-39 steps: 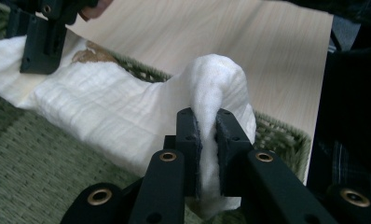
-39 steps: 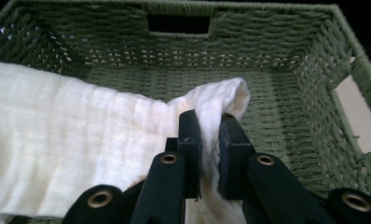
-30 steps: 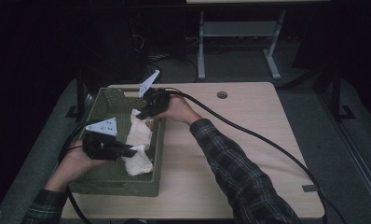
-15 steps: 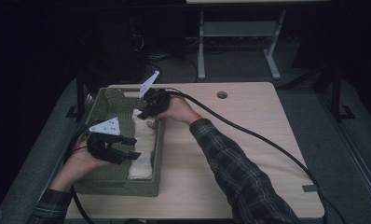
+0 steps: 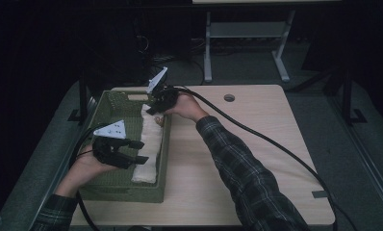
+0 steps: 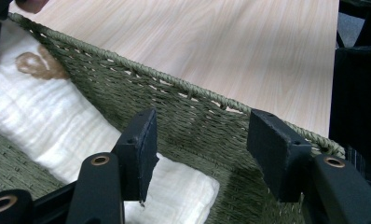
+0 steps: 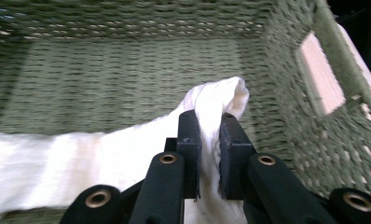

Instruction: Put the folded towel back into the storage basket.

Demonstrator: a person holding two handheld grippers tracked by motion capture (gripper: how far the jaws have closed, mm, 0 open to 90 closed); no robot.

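Note:
A green woven basket (image 5: 124, 194) stands on the left part of the wooden table (image 5: 247, 120). A long white cloth (image 5: 148, 144) with a small brown print (image 6: 39, 65) lies stretched along the basket's right inner wall. My right gripper (image 5: 152, 110) is at the basket's far end, shut on the cloth's far end (image 7: 221, 98), which bunches up between the pads. My left gripper (image 5: 142, 152) hovers over the cloth's near end (image 6: 174, 191). Its jaws have just been opening and stand apart, with nothing pressed between them (image 6: 200, 149).
The basket's woven wall (image 6: 183, 107) rises right in front of the left jaws. A handle slot (image 7: 321, 72) opens in the basket's far wall. A thick black cable (image 5: 261, 137) trails across the table. A round hole (image 5: 229, 97) sits in the tabletop at the far side.
The left gripper has opened and let go of the cloth's near end. The cloth, bunched before, now lies straight along the basket's right wall. The right hand has shifted slightly with the far end.

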